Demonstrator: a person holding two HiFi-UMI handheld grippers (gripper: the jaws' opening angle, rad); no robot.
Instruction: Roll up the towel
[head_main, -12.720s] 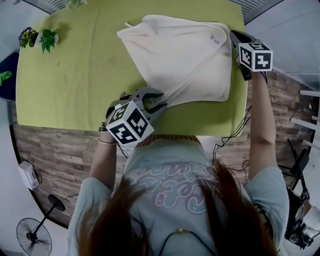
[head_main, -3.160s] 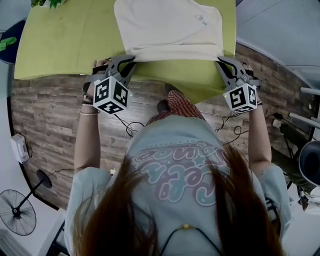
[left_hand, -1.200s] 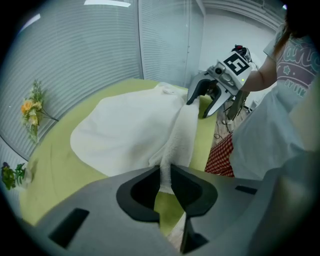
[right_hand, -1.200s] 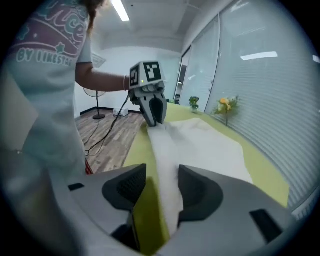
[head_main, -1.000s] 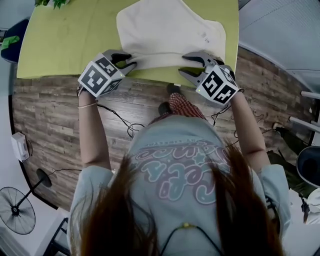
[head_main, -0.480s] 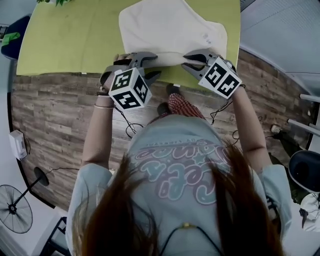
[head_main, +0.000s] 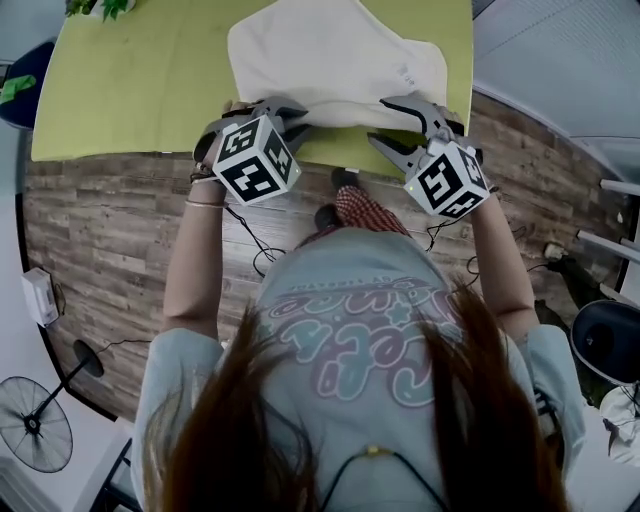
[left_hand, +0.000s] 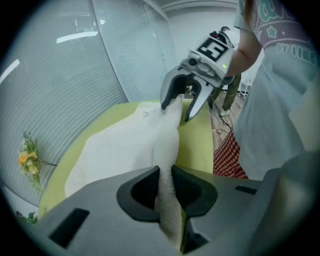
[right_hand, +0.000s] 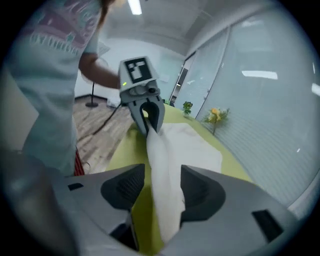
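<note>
A green table (head_main: 120, 90) stands on a plank floor (head_main: 90, 220). The towel (head_main: 330, 55) lies on the table with its near edge rolled. The left gripper (head_main: 294, 118) has just been closing and pinches that roll. The right gripper (head_main: 380, 122) has just been opening, and the roll sits loose between its wide jaws. Only the gripper views show the yellow flowers (left_hand: 26, 156) and the glass wall (left_hand: 75, 75).

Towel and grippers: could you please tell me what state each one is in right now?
towel, near edge rolled up, rest lying flat on the green table
left gripper, shut on the towel roll, jaws having just closed
right gripper, open around the roll, jaws having just opened
</note>
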